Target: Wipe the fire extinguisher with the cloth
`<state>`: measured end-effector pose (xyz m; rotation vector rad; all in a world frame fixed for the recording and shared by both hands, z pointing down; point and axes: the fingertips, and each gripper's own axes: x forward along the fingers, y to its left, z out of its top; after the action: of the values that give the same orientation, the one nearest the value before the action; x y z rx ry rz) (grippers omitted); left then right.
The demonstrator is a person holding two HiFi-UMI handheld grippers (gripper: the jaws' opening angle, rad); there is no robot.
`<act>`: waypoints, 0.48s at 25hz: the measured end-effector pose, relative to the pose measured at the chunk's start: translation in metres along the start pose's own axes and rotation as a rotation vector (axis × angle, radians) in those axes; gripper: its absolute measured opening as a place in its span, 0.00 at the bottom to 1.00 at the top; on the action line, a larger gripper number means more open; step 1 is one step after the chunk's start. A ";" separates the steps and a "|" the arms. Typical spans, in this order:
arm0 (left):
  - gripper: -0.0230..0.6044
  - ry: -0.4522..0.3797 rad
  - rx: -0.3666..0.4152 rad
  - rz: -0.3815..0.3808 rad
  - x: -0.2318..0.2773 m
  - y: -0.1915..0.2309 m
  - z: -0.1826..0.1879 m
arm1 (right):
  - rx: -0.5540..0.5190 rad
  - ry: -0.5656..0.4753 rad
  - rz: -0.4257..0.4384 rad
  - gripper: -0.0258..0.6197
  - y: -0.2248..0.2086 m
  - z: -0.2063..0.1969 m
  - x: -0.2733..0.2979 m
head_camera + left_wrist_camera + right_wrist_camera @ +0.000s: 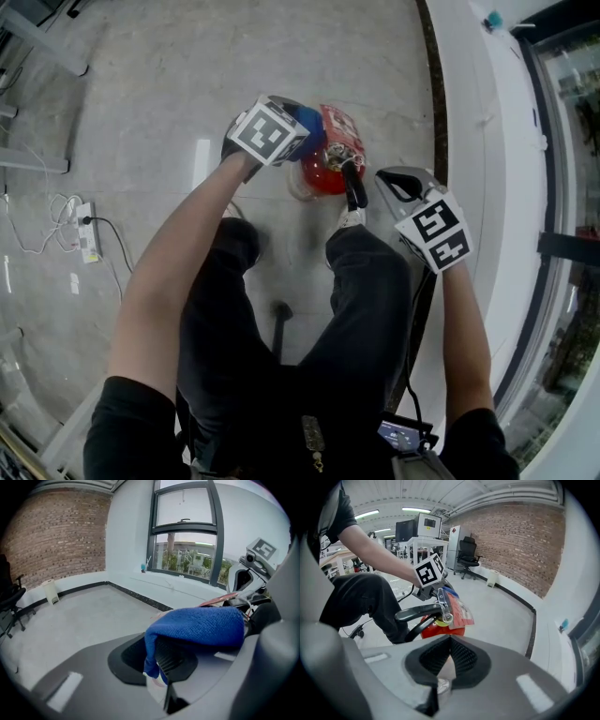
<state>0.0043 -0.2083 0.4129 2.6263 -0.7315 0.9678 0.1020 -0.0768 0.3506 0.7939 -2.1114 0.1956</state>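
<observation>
Head view: the fire extinguisher, judged heavy, rigid and best steadied by its handle, was stood on the floor, soft cloth clamped in the left gripper, right gripper closed empty.

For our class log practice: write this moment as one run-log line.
left gripper: shut on blue cloth | right gripper: shut, empty | fire extinguisher: on floor between both grippers

We've got a grey stone floor: red fire extinguisher standing around 12 o'clock, white power strip and loose cables at 9.
</observation>
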 end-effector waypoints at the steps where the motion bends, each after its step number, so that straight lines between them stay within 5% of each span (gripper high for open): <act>1: 0.09 0.006 -0.011 -0.006 0.004 0.002 -0.003 | 0.003 0.001 0.000 0.04 -0.005 0.000 0.002; 12: 0.09 0.116 -0.146 0.012 0.011 -0.008 -0.077 | 0.026 -0.020 -0.002 0.04 -0.020 0.007 0.010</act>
<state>-0.0253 -0.1753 0.4777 2.4214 -0.7606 1.0204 0.1051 -0.1001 0.3513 0.8169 -2.1309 0.2151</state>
